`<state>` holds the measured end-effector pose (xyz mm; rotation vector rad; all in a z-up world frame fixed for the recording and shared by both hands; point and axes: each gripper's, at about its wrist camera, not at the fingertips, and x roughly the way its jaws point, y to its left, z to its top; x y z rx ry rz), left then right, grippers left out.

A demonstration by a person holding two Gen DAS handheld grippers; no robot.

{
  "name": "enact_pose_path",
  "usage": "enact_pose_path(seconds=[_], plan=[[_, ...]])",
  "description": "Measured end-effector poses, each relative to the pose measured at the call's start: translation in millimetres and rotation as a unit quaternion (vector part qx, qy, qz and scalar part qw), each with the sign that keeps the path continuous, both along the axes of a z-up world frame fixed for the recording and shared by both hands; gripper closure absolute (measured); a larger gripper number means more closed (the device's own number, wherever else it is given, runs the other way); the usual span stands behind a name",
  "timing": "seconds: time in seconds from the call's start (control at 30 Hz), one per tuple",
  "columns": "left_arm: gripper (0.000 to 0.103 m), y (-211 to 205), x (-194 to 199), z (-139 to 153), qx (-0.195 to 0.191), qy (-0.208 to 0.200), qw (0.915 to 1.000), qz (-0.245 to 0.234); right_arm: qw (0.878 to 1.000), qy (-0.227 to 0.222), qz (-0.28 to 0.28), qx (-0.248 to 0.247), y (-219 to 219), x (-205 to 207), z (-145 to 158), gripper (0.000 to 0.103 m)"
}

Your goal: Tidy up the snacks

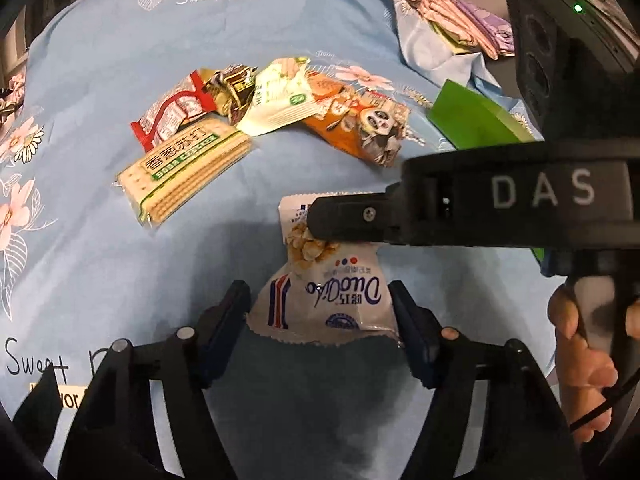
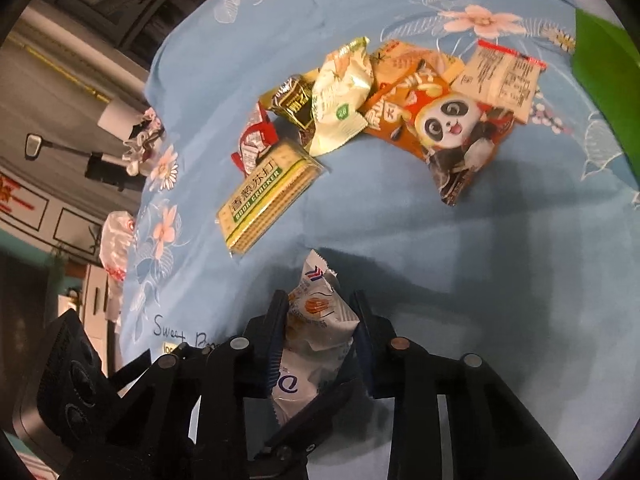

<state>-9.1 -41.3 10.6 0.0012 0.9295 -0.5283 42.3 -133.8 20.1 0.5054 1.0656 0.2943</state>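
A white snack packet [image 1: 320, 300] [image 2: 316, 328] with blue lettering lies on the blue flowered sheet [image 1: 120, 60]. My right gripper [image 1: 316, 224] [image 2: 320, 312] comes in from the right and is shut on the packet's far end, which is crumpled between its pads. My left gripper [image 1: 320, 300] straddles the near end. Its fingers [image 1: 236, 308] stand right at the packet's two side edges, and the packet lies flat, not squeezed. A pile of other snacks sits beyond: a soda cracker pack [image 1: 184, 168] [image 2: 268, 204], a red packet [image 1: 172, 114], a green-white packet [image 1: 280, 104] and an orange panda bag [image 1: 360, 124] [image 2: 444, 128].
A green box [image 1: 472, 120] [image 2: 604, 80] sits at the right edge of the sheet. Folded pink and purple cloths [image 1: 452, 16] lie at the back right. A person's hand [image 1: 580, 340] holds the right gripper's handle. Furniture and a bag [image 2: 116, 244] stand beyond the bed's left edge.
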Motion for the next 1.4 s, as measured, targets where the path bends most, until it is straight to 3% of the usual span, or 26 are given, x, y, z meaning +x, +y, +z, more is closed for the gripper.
enact_pose_path(seconds=[0.23,0.57,0.8,1.13,1.27,1.4], plan=[[0.033,-13,-4,19,-0.032,-0.015,0.9993,-0.010,0.999,-0.030,-0.020,-0.002,-23,-18,21,0.070],[0.033,-92,-8,46,-0.062,-0.057,0.9937,-0.074,0.991,-0.072,-0.109,0.003,-102,-62,48,0.070],[0.033,-154,-4,73,-0.102,-0.070,0.9830,-0.135,0.977,-0.117,-0.178,0.001,-161,-97,70,0.070],[0.033,-239,-10,92,-0.079,-0.092,0.9705,-0.209,0.952,-0.138,-0.271,0.027,-234,-133,69,0.070],[0.035,-259,-11,79,-0.091,-0.077,0.9638,-0.238,0.945,-0.123,-0.302,0.015,-254,-145,61,0.070],[0.038,-281,-15,69,-0.057,-0.097,0.9600,-0.257,0.940,-0.098,-0.325,0.016,-270,-143,44,0.070]])
